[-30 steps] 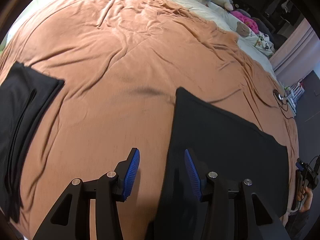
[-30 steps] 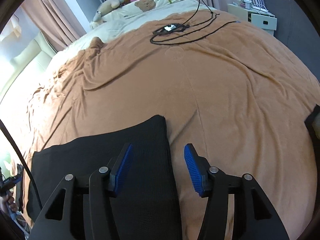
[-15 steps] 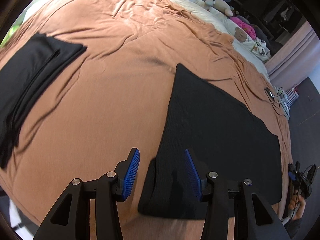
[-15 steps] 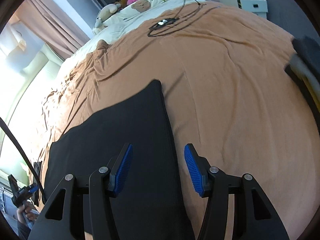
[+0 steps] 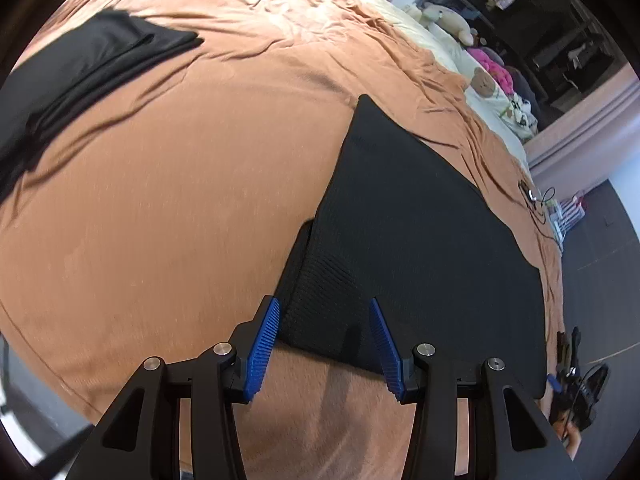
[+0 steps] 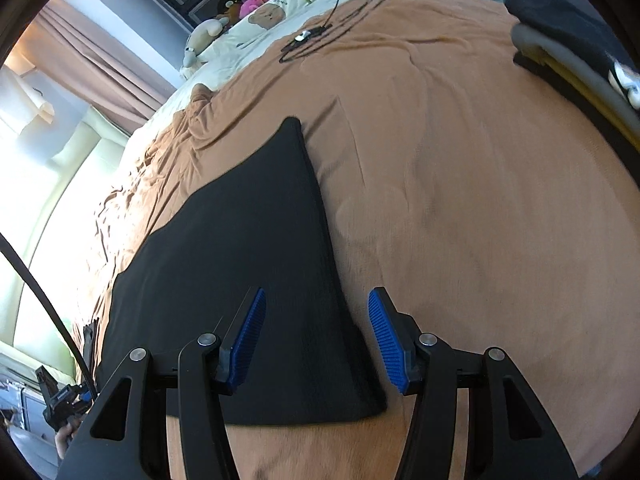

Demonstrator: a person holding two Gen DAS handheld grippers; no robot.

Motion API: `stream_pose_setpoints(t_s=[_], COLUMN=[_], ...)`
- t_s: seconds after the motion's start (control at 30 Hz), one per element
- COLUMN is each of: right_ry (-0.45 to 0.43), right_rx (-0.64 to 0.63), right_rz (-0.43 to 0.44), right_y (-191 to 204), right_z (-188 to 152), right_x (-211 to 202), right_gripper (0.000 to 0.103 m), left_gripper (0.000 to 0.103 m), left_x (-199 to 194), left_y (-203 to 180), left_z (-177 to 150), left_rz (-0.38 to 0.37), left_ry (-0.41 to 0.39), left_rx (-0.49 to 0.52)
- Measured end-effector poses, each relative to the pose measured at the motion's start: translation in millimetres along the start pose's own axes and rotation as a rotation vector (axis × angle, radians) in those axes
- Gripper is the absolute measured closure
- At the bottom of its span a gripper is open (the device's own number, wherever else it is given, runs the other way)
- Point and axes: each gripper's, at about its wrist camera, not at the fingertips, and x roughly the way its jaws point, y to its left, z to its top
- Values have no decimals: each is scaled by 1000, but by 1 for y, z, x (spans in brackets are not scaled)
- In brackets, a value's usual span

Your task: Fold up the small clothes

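A black garment lies flat on the orange-brown bed cover, folded into a broad rectangle. My left gripper is open just above its near left corner, which shows between the blue pads without touching them. In the right wrist view the same garment stretches away to the left. My right gripper is open over the garment's right edge, close to the near right corner. Nothing is gripped by either one.
A folded pile of black clothes lies at the far left of the bed. A stack of dark, grey and yellow clothes sits at the right edge. A black cable with a small device lies toward the pillows and plush toys.
Both grippers have drawn back toward the near side of the bed and sunk slightly. The garment's near corners have come into view between the fingers. The jaws stand as wide as before.
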Motion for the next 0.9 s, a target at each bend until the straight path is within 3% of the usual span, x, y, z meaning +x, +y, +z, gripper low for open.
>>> stream_pose_setpoints(t_s=[0.33,0.53,0.9], right_ry=[-29,-39,-55], right_rx=[46,75,169], right_rz=[42,72,129], right_y=[-3,-8,-33], right_z=[-31,-40,-72], right_x=[-3,-5,-24], right_gripper=[51,51,51], left_gripper=[55,55,55], left_x=[-11,-15,-4], left_y=[19,18,24], left_z=[-19,-22,-27], left_rz=[-61,-95,-89], left_ry=[-45,-55,-34], left_rx=[-122,-145,-209])
